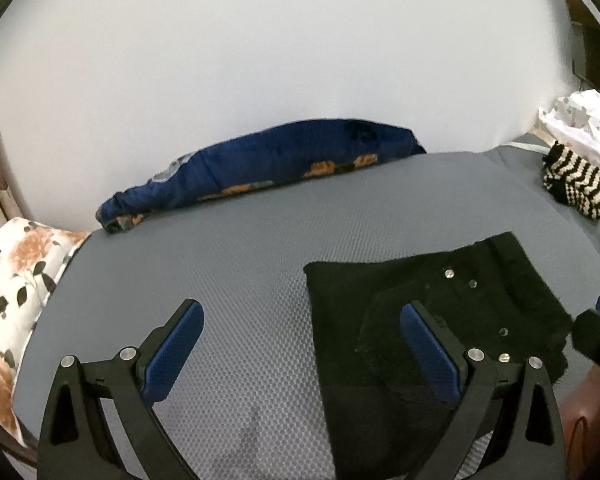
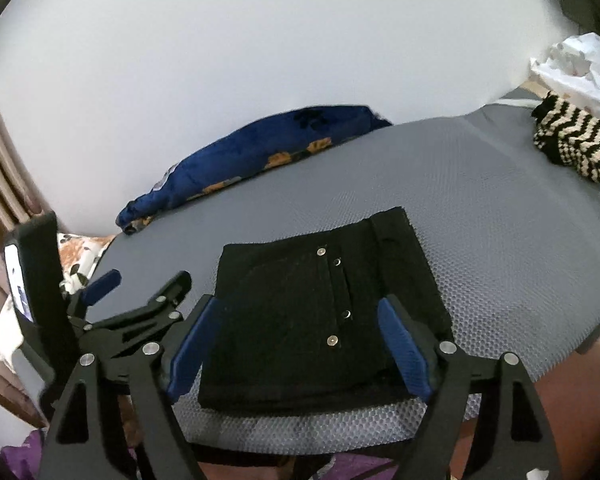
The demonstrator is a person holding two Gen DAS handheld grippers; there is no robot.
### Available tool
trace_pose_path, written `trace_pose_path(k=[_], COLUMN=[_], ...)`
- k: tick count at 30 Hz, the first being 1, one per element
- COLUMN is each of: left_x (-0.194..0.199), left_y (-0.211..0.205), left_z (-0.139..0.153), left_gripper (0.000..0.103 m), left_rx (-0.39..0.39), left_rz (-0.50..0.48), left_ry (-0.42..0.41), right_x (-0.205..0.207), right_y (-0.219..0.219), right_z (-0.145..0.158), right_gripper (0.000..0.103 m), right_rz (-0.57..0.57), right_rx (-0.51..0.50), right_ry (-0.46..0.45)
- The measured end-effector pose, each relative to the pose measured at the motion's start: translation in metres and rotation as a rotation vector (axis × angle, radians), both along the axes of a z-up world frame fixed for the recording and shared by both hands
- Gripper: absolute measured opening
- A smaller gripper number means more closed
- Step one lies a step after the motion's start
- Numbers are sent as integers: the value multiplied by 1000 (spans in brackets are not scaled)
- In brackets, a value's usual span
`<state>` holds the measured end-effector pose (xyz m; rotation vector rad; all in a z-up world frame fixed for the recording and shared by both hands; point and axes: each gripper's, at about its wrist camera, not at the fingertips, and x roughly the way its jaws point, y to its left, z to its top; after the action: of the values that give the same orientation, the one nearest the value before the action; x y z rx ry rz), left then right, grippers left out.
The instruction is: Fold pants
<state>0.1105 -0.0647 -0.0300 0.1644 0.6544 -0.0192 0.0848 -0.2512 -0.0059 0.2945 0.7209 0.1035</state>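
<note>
Neatly folded, black pants (image 2: pixel 320 320) lie flat on the grey mesh worktop (image 2: pixel 500 208) between the spread fingers of the right claw (image 2: pixel 300 344); the left claw (image 1: pixel 300 344), also apart, hovers just left, apparently gripping nothing.

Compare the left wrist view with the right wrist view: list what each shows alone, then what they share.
Left wrist only: the broad white floral-print cushion fills the left edge.

Right wrist only: the whole folded black pants as a neat rectangle, the open left claw beside them, and purple cloth below.

Both: grey mesh surface, blue orange-patterned pillow, black-and-cream striped knit, white wall.
</note>
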Motion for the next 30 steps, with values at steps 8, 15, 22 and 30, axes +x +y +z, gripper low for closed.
trace_pose_path(k=[8, 15, 22, 30], left_x=[-10, -1, 28, 81], left_y=[1, 5, 24, 63], left_z=[7, -6, -30, -76], left_gripper=[98, 98, 98, 98], left_rx=[6, -16, -122, -462], left_rz=[7, 4, -49, -156], left_ry=[-9, 58, 202, 492], right_x=[-3, 4, 19, 63], right_y=[-11, -27, -66, -88], right_z=[-4, -13, -14, -45], right_gripper=[85, 88, 88, 88], right_rz=[-51, -51, -43, 64], right_rx=[-14, 25, 107, -2], right_ry=[-3, 24, 48, 184])
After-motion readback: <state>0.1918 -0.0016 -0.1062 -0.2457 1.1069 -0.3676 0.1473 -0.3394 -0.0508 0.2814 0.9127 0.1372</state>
